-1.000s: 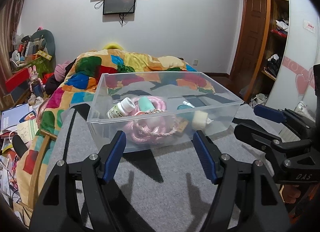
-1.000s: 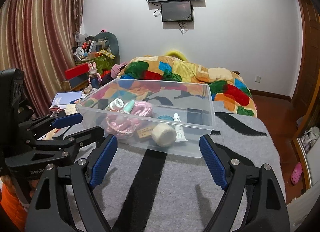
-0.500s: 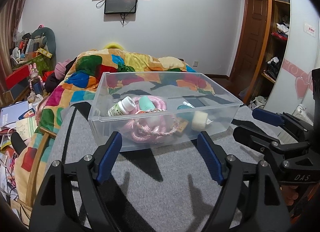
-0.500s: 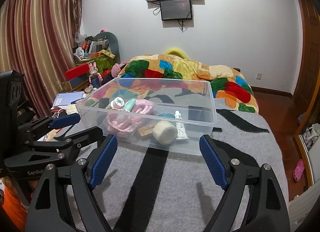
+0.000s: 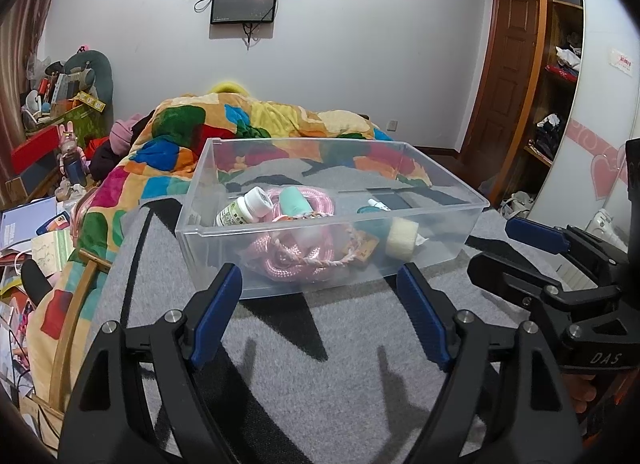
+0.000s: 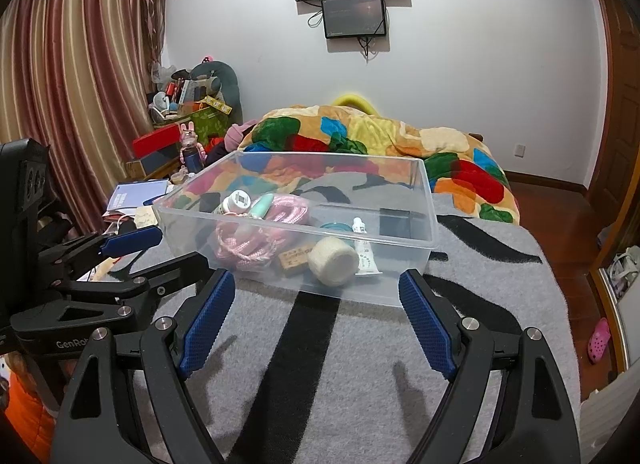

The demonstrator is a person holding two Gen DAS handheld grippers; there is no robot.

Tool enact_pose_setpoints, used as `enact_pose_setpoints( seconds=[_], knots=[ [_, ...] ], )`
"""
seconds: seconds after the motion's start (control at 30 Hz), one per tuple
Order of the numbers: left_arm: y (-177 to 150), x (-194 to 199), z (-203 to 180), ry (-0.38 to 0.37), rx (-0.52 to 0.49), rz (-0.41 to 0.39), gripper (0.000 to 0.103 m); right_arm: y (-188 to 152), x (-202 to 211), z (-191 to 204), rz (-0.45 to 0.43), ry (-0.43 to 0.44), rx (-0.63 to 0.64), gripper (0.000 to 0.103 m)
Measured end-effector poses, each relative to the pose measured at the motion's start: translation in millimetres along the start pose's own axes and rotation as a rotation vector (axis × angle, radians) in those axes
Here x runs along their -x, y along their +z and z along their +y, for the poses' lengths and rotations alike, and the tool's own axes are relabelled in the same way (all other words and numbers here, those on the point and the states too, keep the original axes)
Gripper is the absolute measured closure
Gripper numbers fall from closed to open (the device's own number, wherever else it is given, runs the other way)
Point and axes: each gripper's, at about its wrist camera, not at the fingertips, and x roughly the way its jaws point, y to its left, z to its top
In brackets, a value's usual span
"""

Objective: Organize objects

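A clear plastic bin [image 5: 460, 223] [image 6: 420, 264] stands on a grey blanket with black stripes. It holds a pink rope [image 5: 288, 260] [image 6: 244, 244], a white pill bottle [image 5: 244, 209] [image 6: 236, 201], a mint bottle [image 5: 294, 201], a cream roll [image 5: 402, 234] [image 6: 334, 260], a white tube [image 6: 362, 248] and a brown tag [image 6: 296, 258]. My left gripper [image 5: 320, 312] is open and empty just in front of the bin. My right gripper [image 6: 316, 316] is open and empty, also just before the bin. Each shows beside the other.
A colourful quilt [image 5: 256, 123] [image 6: 360, 139] lies on the bed behind the bin. Clutter and books [image 5: 36, 223] pile up at the left by the curtains [image 6: 60, 103]. A wooden door and shelves [image 5: 560, 63] stand at the right.
Both grippers have drawn back a little from the bin. The left jaws have opened slightly wider. The bin's contents have not moved.
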Motion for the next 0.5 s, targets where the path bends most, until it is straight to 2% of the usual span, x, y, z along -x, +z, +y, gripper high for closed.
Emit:
enact_pose_setpoints(
  seconds=[0.5],
  knots=[
    [0.0, 1.6, -0.8, -0.005, 0.000, -0.001, 0.023, -1.0, -0.7, -0.1, 0.006, 0.001, -0.004, 0.021]
  ],
)
